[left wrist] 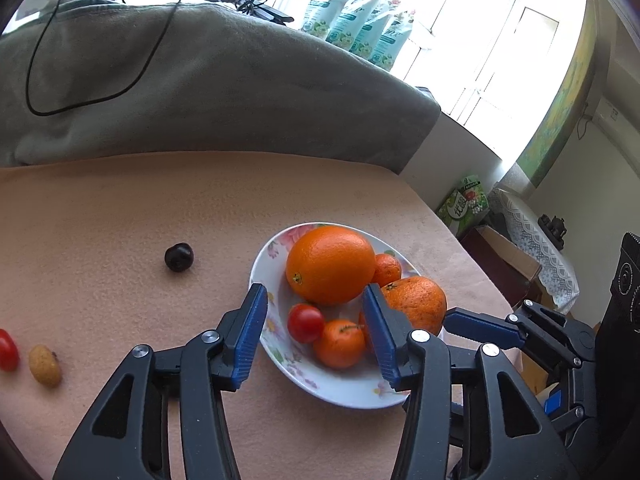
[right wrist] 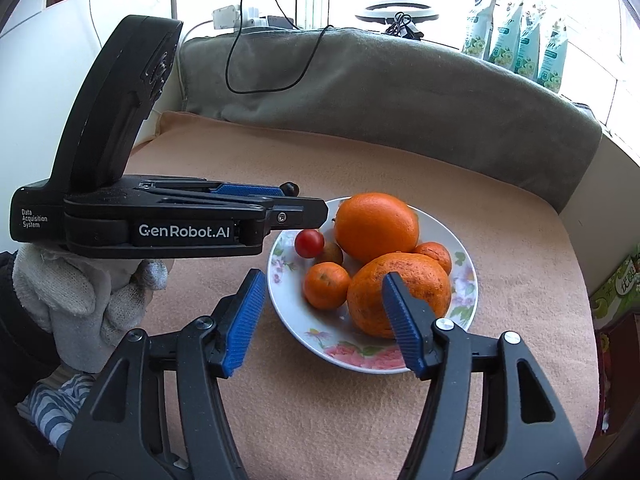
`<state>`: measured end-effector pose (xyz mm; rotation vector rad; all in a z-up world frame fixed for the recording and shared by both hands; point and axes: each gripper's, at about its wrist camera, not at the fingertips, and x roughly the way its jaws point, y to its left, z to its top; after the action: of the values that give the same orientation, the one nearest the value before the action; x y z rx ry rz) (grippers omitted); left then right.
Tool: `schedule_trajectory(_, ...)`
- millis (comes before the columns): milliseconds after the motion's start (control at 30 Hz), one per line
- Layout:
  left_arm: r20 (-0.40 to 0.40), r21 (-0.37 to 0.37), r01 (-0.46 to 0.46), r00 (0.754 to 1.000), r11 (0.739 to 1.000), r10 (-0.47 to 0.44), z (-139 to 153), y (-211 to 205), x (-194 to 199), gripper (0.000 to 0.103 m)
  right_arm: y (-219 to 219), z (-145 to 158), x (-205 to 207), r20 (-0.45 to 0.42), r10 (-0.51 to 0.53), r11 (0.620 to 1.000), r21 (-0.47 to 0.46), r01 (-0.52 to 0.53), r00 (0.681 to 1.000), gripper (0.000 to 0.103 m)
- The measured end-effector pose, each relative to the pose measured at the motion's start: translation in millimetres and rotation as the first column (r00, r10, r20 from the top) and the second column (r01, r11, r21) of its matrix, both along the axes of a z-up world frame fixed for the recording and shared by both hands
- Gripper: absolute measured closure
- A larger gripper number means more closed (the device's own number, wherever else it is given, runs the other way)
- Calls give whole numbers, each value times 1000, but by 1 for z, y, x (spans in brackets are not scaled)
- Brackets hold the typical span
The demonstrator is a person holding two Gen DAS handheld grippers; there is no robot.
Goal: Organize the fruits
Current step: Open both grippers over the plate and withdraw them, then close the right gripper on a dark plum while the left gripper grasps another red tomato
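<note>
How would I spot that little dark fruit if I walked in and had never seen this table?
Start at the white flowered plate piled with oranges on the peach cloth-covered table. In the left camera's view, look left of the plate: the small, round, almost black fruit lies alone on the cloth. It is the only dark fruit; the others are orange, red or yellow.

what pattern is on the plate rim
Pink flowers with green leaves on the white plate; clearest in the right wrist view.
</note>
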<state>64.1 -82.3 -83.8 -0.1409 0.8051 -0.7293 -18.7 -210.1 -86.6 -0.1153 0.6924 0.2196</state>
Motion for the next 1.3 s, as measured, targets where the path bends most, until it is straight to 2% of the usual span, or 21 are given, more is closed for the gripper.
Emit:
schedule_trajectory(300, 12, 14, -27, 1000, 1000, 26, 3, 4, 0, 54, 0, -2, -1, -12, 7, 1000, 14, -7, 1000, 40)
schedule_trajectory(400, 15, 15, -36, 999, 999, 36, 4, 7, -2, 48, 0, -2, -1, -13, 10, 1000, 22, -10, 1000, 40)
schedule_trajectory(567, 29, 24, -61, 998, 998, 61, 7, 17, -5, 47, 0, 0, 1, -18, 23, 999, 48, -22, 1000, 40)
schedule_trajectory(633, 37, 30, -78, 996, 997, 76, 9, 22, -6, 42, 2, 1, 2, -21, 30, 998, 55, -28, 999, 40)
schedule_trajectory(700, 46, 34, -94, 995, 995, 92, 11, 30, -6, 42, 4, 2, 3, -23, 43, 997, 67, -42, 999, 39)
schedule_trajectory(767, 53, 42, -116, 992, 992, 114, 12, 38, -7, 38, 6, 4, 5, -25, 58, 995, 81, -56, 998, 33)
schedule_trajectory(800, 57, 48, -128, 990, 991, 125, 13, 42, -6, 33, 7, 4, 5, -24, 65, 994, 91, -62, 998, 22)
schedule_trajectory(833, 61, 52, -141, 989, 989, 138, 13, 47, -6, 33, 7, 5, 5, -20, 70, 992, 102, -68, 997, 18)
schedule_trajectory(1100, 70, 78, -264, 963, 961, 259, 14, 98, -2, 33, 16, 8, 16, -45, 116, 980, 169, -107, 992, 18)
schedule_trajectory(1300, 72, 85, -356, 934, 931, 351, 13, 141, 1, 33, 27, 8, 24, -48, 144, 976, 169, -134, 988, 18)
